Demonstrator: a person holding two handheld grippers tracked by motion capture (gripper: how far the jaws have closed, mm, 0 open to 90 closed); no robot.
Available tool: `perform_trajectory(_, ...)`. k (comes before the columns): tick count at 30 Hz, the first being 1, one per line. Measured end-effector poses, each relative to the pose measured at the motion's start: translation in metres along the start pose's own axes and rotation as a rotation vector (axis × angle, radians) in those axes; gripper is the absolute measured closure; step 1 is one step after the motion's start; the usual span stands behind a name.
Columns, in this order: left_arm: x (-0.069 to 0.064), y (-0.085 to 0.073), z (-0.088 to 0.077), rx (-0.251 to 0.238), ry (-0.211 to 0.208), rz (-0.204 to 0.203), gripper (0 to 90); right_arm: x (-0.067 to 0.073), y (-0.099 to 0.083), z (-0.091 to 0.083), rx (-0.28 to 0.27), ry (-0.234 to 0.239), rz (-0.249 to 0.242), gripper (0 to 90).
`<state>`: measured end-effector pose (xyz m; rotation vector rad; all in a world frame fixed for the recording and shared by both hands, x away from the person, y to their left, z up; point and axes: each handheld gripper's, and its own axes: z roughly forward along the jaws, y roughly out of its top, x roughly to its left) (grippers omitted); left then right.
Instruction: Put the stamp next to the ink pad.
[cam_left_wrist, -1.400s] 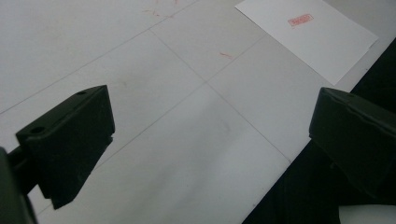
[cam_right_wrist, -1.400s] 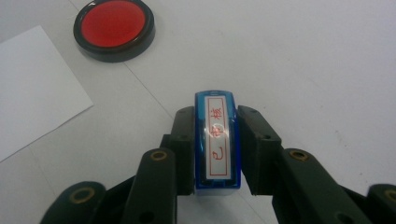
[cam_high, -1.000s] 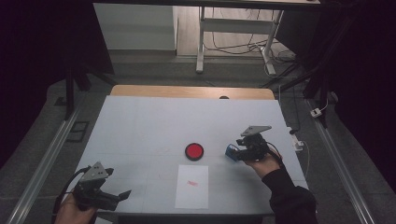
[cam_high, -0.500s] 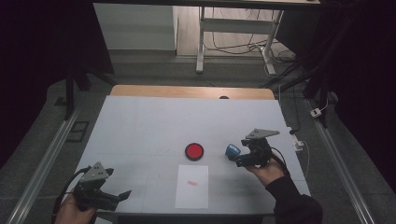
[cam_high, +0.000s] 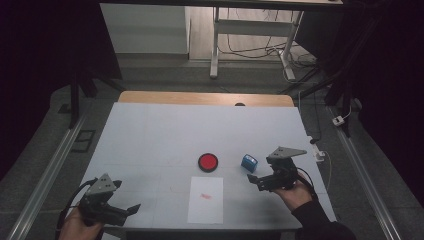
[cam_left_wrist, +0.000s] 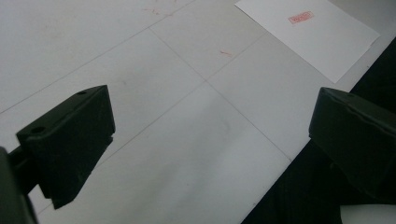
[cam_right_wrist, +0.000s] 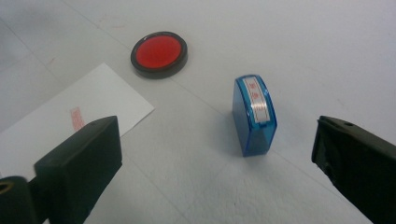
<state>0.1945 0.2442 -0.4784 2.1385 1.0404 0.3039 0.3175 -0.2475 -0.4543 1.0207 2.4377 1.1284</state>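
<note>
A small blue stamp (cam_high: 248, 162) (cam_right_wrist: 254, 114) stands upright on the white table, free of any grip. My right gripper (cam_high: 255, 178) (cam_right_wrist: 219, 177) is open just behind it; its jaws have just been opening, and nothing is between them. A red ink pad (cam_high: 207, 162) (cam_right_wrist: 159, 53) in a black round case lies to the stamp's left. A white sheet of paper (cam_high: 206, 200) (cam_right_wrist: 70, 126) (cam_left_wrist: 310, 35) with a red stamp mark lies near the front edge. My left gripper (cam_high: 131, 210) (cam_left_wrist: 210, 140) is open over bare table at the front left corner.
The white table (cam_high: 165, 135) has a wooden strip (cam_high: 205, 98) along its far edge. Metal rails (cam_high: 45, 175) run down both sides of the table. A white plug with a cable (cam_high: 320, 152) lies at the right edge. A desk frame (cam_high: 250, 30) stands beyond.
My right gripper has let go of the blue stamp and drawn back to the right and toward the front edge, leaving the stamp standing on the table. The left gripper has not moved.
</note>
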Motion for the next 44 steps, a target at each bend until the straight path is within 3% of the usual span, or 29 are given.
perform_trajectory(10, 0.0, 0.0, 0.0, 0.0, -0.001, -0.006, 0.7, 0.009, -0.018, -0.025, -0.046, -0.082, 0.008, 0.0)
perform_trajectory(16, 0.001, 0.0, 0.0, 0.001, 0.002, -0.008, 0.6, 0.016, -0.03, -0.038, -0.046, -0.104, 0.018, 0.0)
perform_trajectory(31, 0.002, 0.0, 0.0, -0.004, 0.008, -0.026, 0.0, 0.02, -0.056, -0.06, -0.011, -0.11, 0.081, 0.0)
perform_trajectory(44, 0.003, 0.0, 0.0, -0.001, 0.007, -0.03, 0.0, 0.023, -0.06, -0.065, 0.02, -0.113, 0.095, 0.0)
